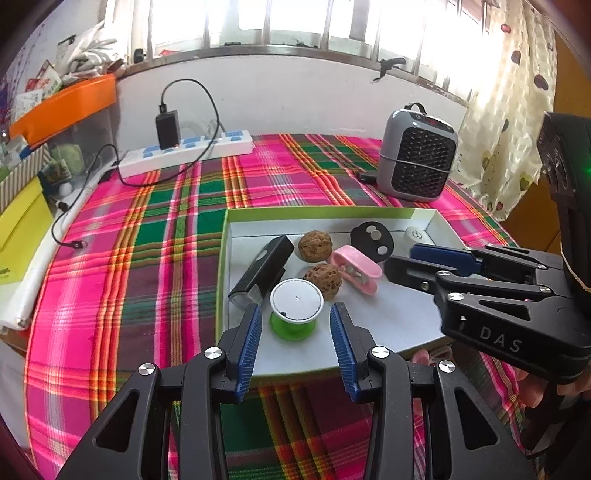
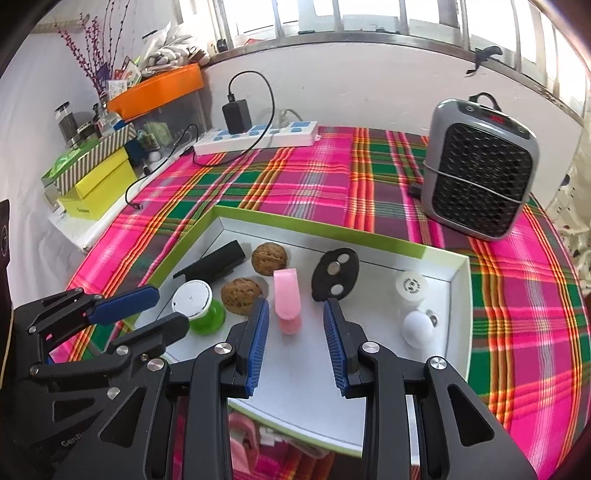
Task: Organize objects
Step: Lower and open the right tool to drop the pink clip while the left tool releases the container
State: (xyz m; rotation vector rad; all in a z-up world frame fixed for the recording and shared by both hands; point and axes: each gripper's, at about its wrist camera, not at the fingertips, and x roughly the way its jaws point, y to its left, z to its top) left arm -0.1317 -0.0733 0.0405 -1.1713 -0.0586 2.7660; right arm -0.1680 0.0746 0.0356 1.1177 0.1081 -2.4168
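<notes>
Plaid cloth (image 1: 147, 229) under window (image 1: 295, 18); both tools (image 1: 295, 321) (image 2: 295, 314) wide, empty

Tablecloth (image 1: 147, 236) pink-green plaid; tray (image 2: 436, 254) white, lime-edged; spool (image 1: 293, 321) green; clip (image 2: 287, 299) pink; walnuts (image 1: 314, 246) brown.

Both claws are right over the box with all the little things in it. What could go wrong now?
The left gripper is open around the green spool; a crooked squeeze might tip it into the walnut beside it. The right gripper, also open, has the pink clip between its fingers, and a walnut sits right by one finger, so it may get knocked and roll.
</notes>
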